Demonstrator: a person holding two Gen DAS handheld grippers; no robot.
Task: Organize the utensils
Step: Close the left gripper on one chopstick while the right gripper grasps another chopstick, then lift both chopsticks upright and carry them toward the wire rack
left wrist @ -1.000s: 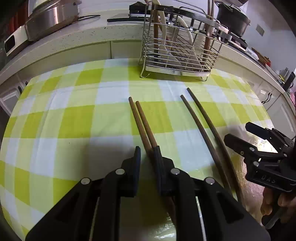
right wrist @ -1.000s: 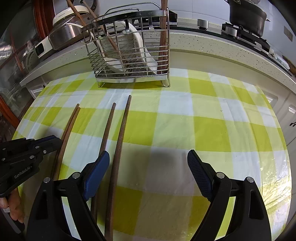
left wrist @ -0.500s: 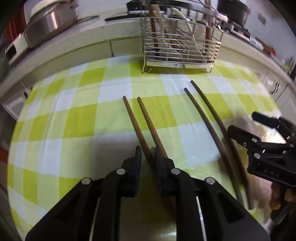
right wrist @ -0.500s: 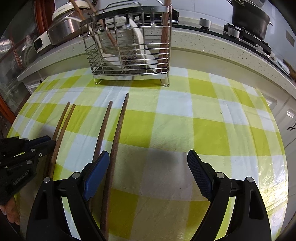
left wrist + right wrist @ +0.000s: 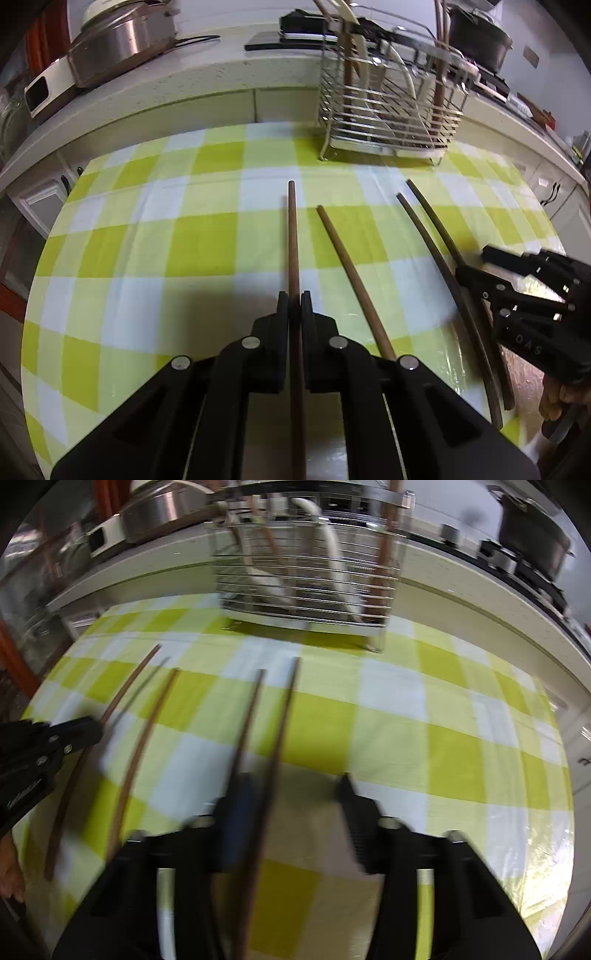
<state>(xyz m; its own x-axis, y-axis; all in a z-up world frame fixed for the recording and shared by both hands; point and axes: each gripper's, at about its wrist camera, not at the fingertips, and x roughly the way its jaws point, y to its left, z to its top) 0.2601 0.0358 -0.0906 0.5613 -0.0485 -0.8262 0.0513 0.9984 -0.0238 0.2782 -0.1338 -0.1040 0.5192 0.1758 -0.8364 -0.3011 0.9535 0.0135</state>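
Between the jaws, left wrist view: the left gripper (image 5: 294, 301) is pressed together on one brown chopstick (image 5: 291, 236), which sticks out straight ahead of it.
Beside it: a second brown chopstick (image 5: 351, 273) lies loose on the checked tablecloth (image 5: 147, 251), just right of the jaws.
Far ahead: the wire utensil rack (image 5: 388, 110), likely where the sticks go.
Pose: tipped down toward the cloth.
Right wrist view: blurry; the right gripper (image 5: 291, 794) is closing, with one dark chopstick (image 5: 280, 720) inside the gap by the left jaw and its twin (image 5: 249, 716) just outside.
Grip: pads not pressing yet.
Pose: tipped down, rack (image 5: 306, 572) ahead.
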